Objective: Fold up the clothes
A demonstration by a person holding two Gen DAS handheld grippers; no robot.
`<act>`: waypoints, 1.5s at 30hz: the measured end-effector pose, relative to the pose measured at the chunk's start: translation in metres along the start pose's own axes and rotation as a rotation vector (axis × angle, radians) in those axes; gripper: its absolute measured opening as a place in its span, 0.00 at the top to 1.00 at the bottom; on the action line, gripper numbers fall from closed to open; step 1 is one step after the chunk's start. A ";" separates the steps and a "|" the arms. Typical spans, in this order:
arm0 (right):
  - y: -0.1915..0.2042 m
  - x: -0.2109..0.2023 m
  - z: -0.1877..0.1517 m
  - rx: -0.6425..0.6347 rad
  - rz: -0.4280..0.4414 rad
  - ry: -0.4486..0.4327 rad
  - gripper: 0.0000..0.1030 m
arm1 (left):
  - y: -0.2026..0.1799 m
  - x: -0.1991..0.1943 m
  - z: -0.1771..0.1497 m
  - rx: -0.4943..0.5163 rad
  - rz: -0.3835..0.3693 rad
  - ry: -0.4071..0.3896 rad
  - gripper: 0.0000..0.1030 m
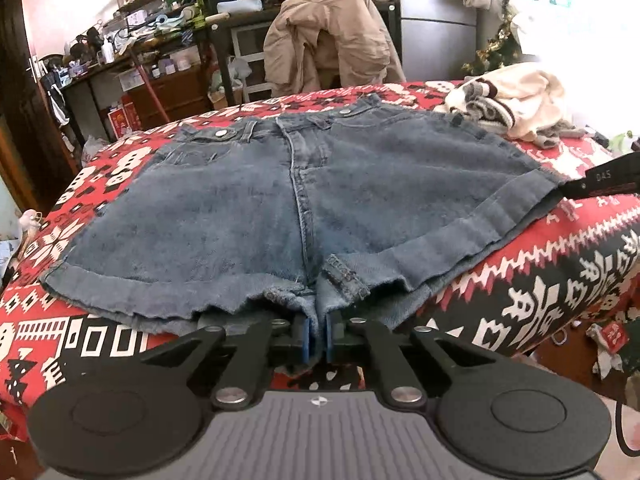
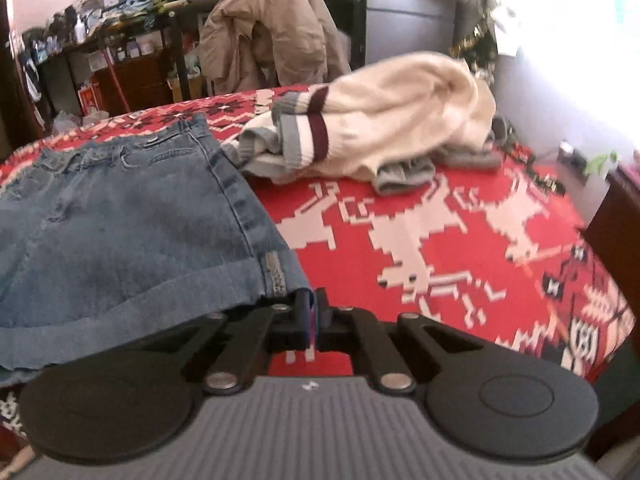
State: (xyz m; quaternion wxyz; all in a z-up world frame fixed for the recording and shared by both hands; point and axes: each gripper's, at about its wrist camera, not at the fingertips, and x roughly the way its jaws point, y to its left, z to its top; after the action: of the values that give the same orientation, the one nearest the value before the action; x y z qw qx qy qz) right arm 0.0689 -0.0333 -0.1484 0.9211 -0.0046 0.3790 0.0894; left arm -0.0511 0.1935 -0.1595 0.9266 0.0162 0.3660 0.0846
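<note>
Blue denim shorts (image 1: 256,208) lie spread flat, cuffed hems nearest, waistband farthest.

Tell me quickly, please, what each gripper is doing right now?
Left gripper: shut on the denim shorts at the crotch.
Right gripper: shut on the shorts' hem corner.

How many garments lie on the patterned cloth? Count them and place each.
2: the denim shorts spread flat, both claws at their hem, and a cream sweater bunched beyond them to the right. Others may hide beneath it.

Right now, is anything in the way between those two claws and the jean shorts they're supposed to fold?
Nothing visible. The left gripper is already shut on the jean shorts at the crotch hem, and the right gripper is shut on the outer leg cuff. The cream sweater lies apart on the red tablecloth, beyond the shorts' waistband corner.
</note>
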 end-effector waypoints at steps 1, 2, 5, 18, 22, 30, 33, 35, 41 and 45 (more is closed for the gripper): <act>-0.006 -0.003 0.000 0.024 0.002 -0.001 0.97 | 0.002 -0.002 0.001 -0.010 -0.010 -0.005 0.85; -0.012 -0.006 -0.001 0.046 0.004 -0.003 0.96 | 0.004 -0.004 0.001 -0.019 -0.020 -0.010 0.83; -0.026 -0.010 0.007 0.056 0.023 -0.020 0.88 | 0.012 -0.009 0.003 -0.038 -0.042 -0.020 0.76; -0.001 0.062 0.085 -0.039 0.114 -0.025 0.56 | 0.064 -0.046 0.013 -0.153 -0.042 -0.019 0.63; 0.015 0.100 0.103 -0.039 0.058 0.000 0.33 | 0.094 -0.042 0.020 -0.258 0.012 -0.017 0.63; 0.040 0.133 0.121 -0.192 0.008 -0.052 0.75 | 0.135 -0.014 0.041 -0.354 0.097 -0.027 0.63; 0.041 0.146 0.139 -0.211 -0.020 -0.071 0.78 | 0.141 -0.003 0.049 -0.328 0.129 -0.037 0.63; 0.039 0.158 0.151 -0.202 -0.035 -0.065 0.78 | 0.146 0.004 0.052 -0.326 0.136 -0.043 0.63; 0.033 0.197 0.186 -0.151 -0.074 -0.016 0.77 | 0.164 0.028 0.065 -0.309 0.139 -0.046 0.63; 0.031 0.189 0.192 -0.112 -0.039 -0.010 0.69 | 0.178 0.048 0.079 -0.273 0.136 -0.048 0.63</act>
State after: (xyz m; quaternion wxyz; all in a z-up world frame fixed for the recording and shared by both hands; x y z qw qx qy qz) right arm 0.3293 0.0421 -0.1421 0.9228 -0.0632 0.3686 0.0926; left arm 0.0110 0.3790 -0.1177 0.9209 -0.0829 0.3268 0.1957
